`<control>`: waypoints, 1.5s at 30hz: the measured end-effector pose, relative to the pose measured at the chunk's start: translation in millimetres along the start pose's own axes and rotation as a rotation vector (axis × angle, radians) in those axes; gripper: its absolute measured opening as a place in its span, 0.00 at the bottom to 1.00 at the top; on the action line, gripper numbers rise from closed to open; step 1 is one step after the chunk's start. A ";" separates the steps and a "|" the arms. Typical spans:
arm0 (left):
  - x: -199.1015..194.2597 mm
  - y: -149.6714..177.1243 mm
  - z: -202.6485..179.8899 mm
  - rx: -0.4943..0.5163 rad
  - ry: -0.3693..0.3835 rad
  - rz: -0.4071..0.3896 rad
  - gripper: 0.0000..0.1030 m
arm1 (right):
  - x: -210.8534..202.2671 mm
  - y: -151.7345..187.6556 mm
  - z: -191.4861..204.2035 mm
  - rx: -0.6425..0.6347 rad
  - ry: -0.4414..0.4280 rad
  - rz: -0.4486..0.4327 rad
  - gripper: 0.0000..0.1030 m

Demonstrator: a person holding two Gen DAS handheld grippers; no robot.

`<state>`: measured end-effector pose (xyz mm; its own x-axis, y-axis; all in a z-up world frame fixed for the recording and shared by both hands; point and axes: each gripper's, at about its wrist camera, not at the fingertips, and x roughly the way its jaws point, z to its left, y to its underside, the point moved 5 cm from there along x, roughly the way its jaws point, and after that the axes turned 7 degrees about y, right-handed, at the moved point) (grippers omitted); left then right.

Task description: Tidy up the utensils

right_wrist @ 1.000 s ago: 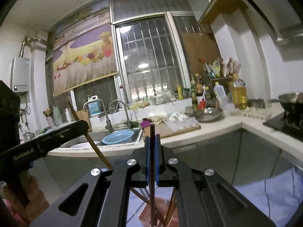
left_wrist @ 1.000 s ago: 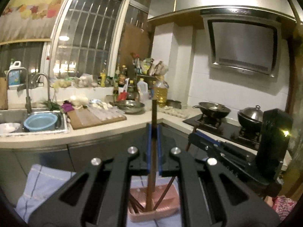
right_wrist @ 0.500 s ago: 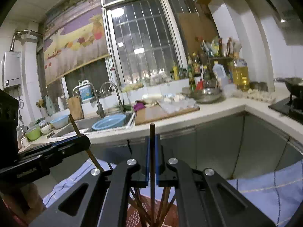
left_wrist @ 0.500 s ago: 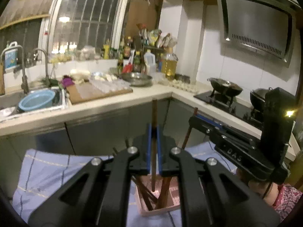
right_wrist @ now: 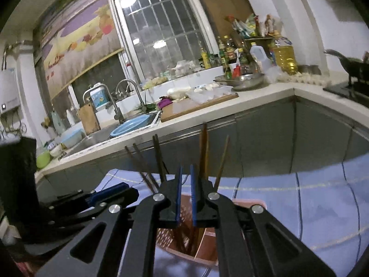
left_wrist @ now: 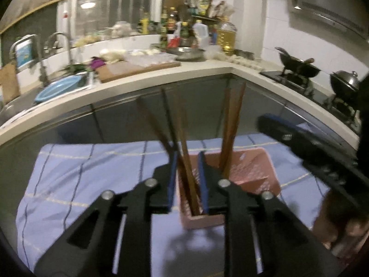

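While both grippers hang low over the desk, the pink basket (left_wrist: 265,168) stands on the blue checked cloth (left_wrist: 92,173) that covers this desk, nearer to the right edge of the cloth in the left wrist view. Several brown chopsticks (left_wrist: 230,124) stand in the basket and lean in different directions, some to the left and some to the right.

The left gripper (left_wrist: 188,159) is directly above the front part of the basket. Its jaws have just been opening and now they stand a little apart. 1 chopstick (left_wrist: 185,152) passes between the blue pads, with its lower end inside the basket. It lies close to the left pad, but I cannot tell if it touches it; the right pad is clearly free of it.

The right gripper (right_wrist: 185,173) is also above the basket (right_wrist: 242,204), and in the left wrist view its black body comes in from the right side. Its jaws have a narrow gap between them, and in the right wrist view nothing is between the pads. The chopsticks (right_wrist: 203,152) rise behind these jaws, and their lower ends go down into the basket under them.

Behind the desk runs a kitchen counter (left_wrist: 161,78) with a blue bowl (left_wrist: 57,87) in the sink and a cutting board (left_wrist: 138,68).
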<state>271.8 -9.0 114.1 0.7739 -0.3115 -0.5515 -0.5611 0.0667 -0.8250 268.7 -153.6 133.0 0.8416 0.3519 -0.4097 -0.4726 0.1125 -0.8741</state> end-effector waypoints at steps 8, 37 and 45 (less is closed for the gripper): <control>-49.6 27.9 -2.5 0.003 -0.120 -0.077 0.45 | -60.9 29.9 7.0 0.086 -0.007 -0.053 0.14; -162.6 101.7 -22.2 0.033 -0.205 -0.151 0.93 | -177.3 117.6 34.0 0.228 0.042 -0.007 0.74; -160.2 117.1 -8.2 0.016 -0.254 -0.096 0.94 | -176.4 130.0 40.5 0.217 0.079 0.042 0.83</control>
<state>79.7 41.0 106.8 0.8731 -0.0699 -0.4825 -0.4788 0.0636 -0.8756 48.2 -163.4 102.2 0.8338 0.2878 -0.4712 -0.5457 0.2995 -0.7827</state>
